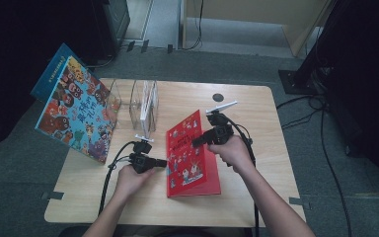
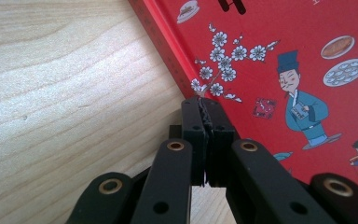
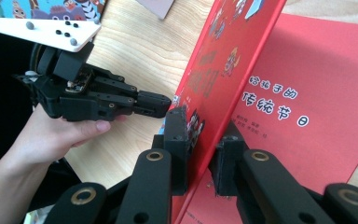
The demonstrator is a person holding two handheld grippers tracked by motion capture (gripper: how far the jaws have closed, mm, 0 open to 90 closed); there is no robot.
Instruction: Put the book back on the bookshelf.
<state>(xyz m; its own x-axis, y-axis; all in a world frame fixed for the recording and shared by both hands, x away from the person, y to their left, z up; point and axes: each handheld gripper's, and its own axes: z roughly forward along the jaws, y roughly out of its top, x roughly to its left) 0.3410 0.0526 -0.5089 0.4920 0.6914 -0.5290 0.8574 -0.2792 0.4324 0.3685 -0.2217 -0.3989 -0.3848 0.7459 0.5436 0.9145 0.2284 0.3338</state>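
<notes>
A red picture book [image 1: 193,170] lies on the wooden table [image 1: 266,197], its front cover [image 3: 214,79] raised on edge over the red title page [image 3: 307,93]. My right gripper [image 3: 200,140] is shut on the lower edge of that cover, one pad on each face; from above it [image 1: 199,141] reaches in from the right. My left gripper [image 2: 205,100] is shut with nothing between its pads, its tips touching the book's spine edge [image 2: 168,51]. It [image 1: 163,163] lies level at the book's left side and also appears in the right gripper view [image 3: 163,103].
A large colourful picture book [image 1: 76,111] leans at the table's left edge. Beside it stands a clear plastic book rack [image 1: 138,101] with a thin white book [image 1: 151,106] in it. Black cables trail from both grippers toward the near edge.
</notes>
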